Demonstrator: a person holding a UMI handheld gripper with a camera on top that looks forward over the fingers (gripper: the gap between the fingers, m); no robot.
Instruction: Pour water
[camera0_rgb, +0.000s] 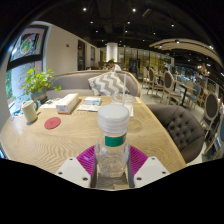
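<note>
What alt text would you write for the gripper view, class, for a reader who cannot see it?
A clear water bottle with a white cap stands between the gripper's pink-padded fingers on a wooden table. Beyond it are a white cup, a red coaster and a potted plant.

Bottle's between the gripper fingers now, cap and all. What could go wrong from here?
1. The white cap is on the bottle, so tipping pours nothing until it comes off.
2. Only the bottle's lower body sits in the gripper; tilted, it might slip.
3. The glass beyond stands among a mug and a tissue box; a swing could clip them.
</note>
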